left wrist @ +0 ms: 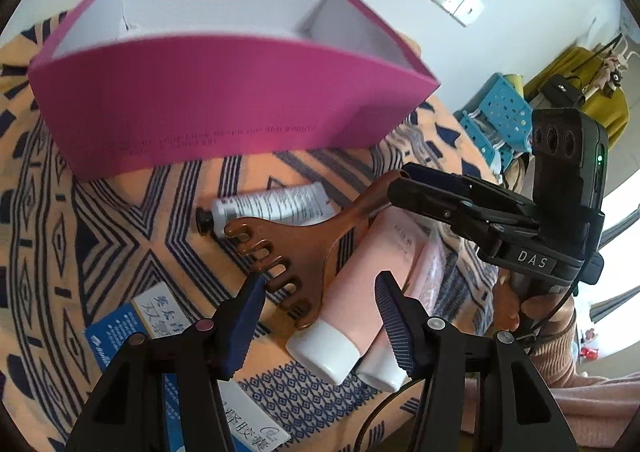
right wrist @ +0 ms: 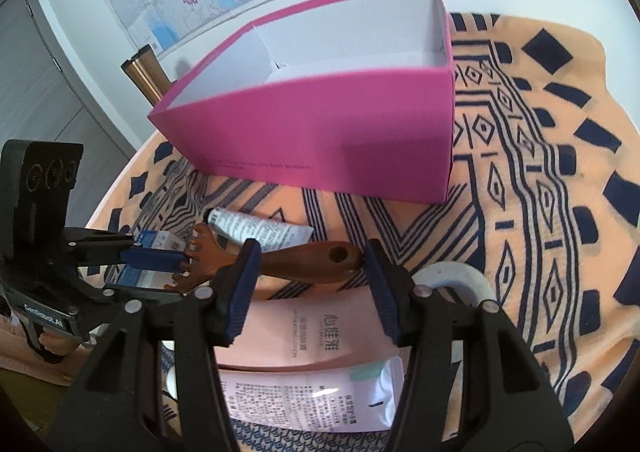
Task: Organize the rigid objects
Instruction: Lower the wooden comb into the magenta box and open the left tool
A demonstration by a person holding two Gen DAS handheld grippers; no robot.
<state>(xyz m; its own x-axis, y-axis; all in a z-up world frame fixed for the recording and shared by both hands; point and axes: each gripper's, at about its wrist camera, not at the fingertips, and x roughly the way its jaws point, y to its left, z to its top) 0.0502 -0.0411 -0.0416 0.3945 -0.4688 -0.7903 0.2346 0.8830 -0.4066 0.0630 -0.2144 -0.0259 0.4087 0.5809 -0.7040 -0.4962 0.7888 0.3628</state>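
A brown wooden comb-like massager [left wrist: 304, 240] lies on the patterned cloth across a pink tube [left wrist: 360, 292]. It also shows in the right wrist view [right wrist: 280, 260]. My right gripper [right wrist: 308, 284] is open, its jaws on either side of the massager's handle. My left gripper [left wrist: 320, 316] is open, its jaws astride the massager's toothed end and the pink tube's white cap. A magenta box [left wrist: 224, 107] with a white inside stands open behind them, also in the right wrist view [right wrist: 320, 131].
A small white tube with a black cap [left wrist: 264, 207] lies before the box. A blue and white carton [left wrist: 136, 324] lies at the left. A second pink tube [right wrist: 312, 392] lies near me. A metal flask [right wrist: 144, 71] stands behind the box.
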